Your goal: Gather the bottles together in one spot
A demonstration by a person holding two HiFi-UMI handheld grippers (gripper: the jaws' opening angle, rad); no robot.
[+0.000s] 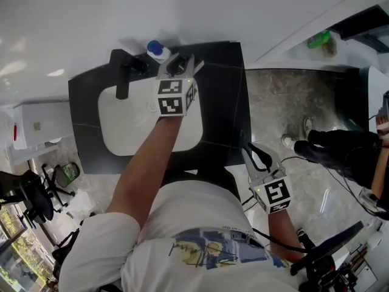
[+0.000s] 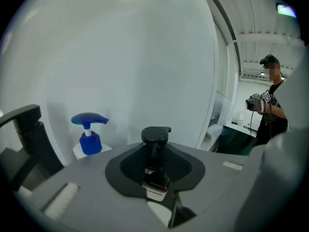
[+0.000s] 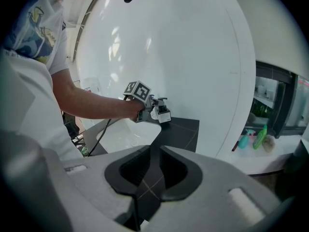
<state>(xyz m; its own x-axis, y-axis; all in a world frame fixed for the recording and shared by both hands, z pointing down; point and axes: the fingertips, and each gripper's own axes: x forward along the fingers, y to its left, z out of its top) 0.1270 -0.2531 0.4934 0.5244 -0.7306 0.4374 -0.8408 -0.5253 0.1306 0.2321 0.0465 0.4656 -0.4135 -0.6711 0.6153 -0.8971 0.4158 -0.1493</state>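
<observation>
My left gripper (image 1: 177, 67) is shut on a dark bottle with a black pump top (image 2: 155, 135) and a white label (image 3: 162, 114). It holds the bottle upright over the back rim of the dark counter (image 1: 222, 84), close to the wall. Just to its left stands a white bottle with a blue pump (image 2: 90, 138), which the head view shows from above (image 1: 157, 49). My right gripper (image 1: 257, 155) hangs low beside the counter's front right corner. Its jaws stand a narrow gap apart with nothing between them (image 3: 155, 153).
A black faucet (image 1: 124, 72) rises left of the blue pump bottle, over the white basin (image 1: 127, 132). Green and teal bottles (image 3: 259, 137) stand on a shelf at the far right. Another person (image 2: 270, 111) stands to the right with a device in hand.
</observation>
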